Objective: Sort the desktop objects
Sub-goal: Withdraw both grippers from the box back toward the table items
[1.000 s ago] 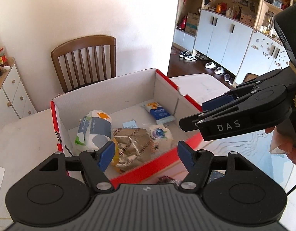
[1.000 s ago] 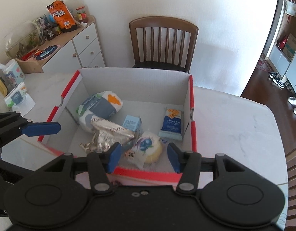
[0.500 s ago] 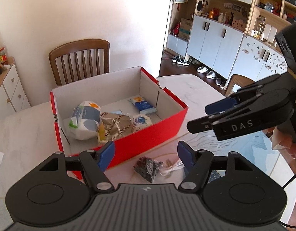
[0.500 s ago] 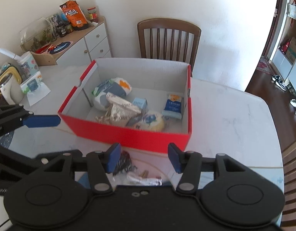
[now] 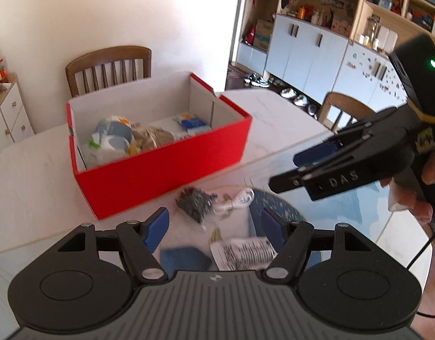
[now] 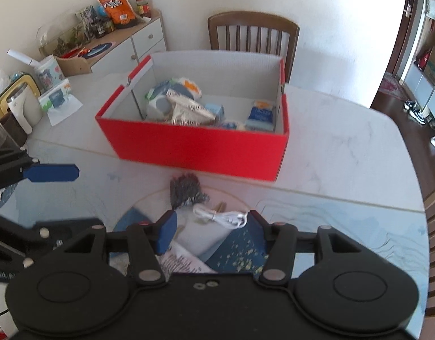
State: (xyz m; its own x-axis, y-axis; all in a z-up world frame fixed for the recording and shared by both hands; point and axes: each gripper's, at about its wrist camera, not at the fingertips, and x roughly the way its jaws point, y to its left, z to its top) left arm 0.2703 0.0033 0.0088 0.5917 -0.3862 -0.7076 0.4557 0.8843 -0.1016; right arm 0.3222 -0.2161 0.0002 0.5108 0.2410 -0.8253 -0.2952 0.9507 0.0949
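Hovering both tongs spread, nothing pinched: left gripper, right gripper | white cable, dark packet loose before red box | risk: cable loops snag, drag neighbours.

The box looked matt red cardboard (white inside), the table smooth glossy marble, the chair varnished wood, the cable smooth white plastic

The printed paper is blurred, perhaps partly hidden by the left gripper.
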